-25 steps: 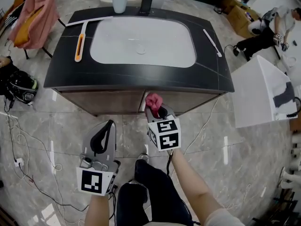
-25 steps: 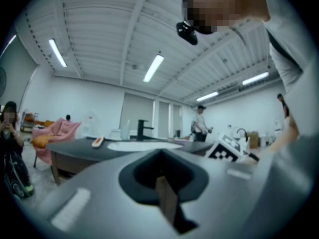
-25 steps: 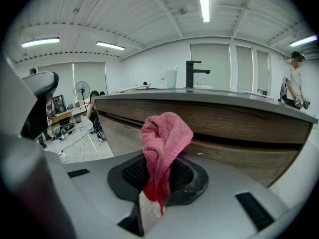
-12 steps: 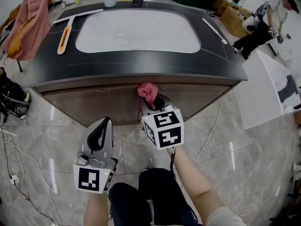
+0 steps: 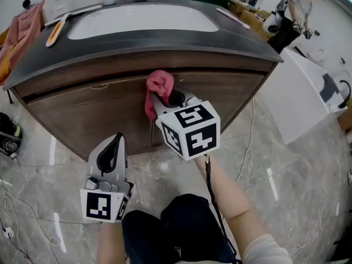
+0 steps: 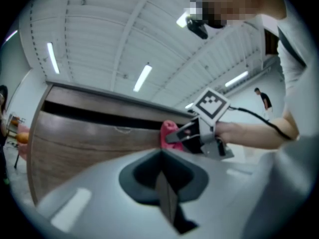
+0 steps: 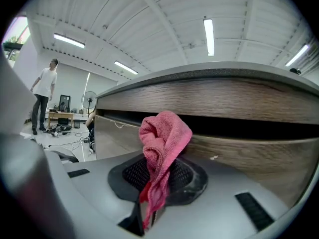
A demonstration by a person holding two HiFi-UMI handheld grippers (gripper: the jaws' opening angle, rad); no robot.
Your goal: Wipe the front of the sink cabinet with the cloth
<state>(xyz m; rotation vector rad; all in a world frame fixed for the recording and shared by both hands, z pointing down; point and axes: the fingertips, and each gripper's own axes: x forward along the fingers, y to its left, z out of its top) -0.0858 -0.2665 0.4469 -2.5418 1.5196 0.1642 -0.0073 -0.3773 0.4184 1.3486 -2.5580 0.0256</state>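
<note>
Now the cloth (image 5: 158,89), a bunched pink rag, sits high on the sink cabinet front (image 5: 88,114), just below the dark gap under the counter (image 5: 165,37). A second ago it was down near the cabinet's lower edge, and we looked onto the basin from above. Since then we have crouched and the wood panel fills our view. We read this as the wiping stroke under way, with most of the front yet to cover. The right hand-held gripper (image 5: 160,108) is clenched on the rag's tail, and the loose bulk leans at the wood. We cannot confirm firm contact. The left hand-held gripper (image 5: 114,142) hangs low, jaws together on nothing, well apart from the cabinet.

Nothing stands between rag and panel. Only the vertical seam (image 5: 151,130) between the doors crosses the path. Up on the counter lie an orange-handled tool (image 5: 55,32) and the white basin (image 5: 143,16), clear of the work. A white box (image 5: 308,98) stands to the right, and another person (image 5: 291,15) is busy beyond it.
</note>
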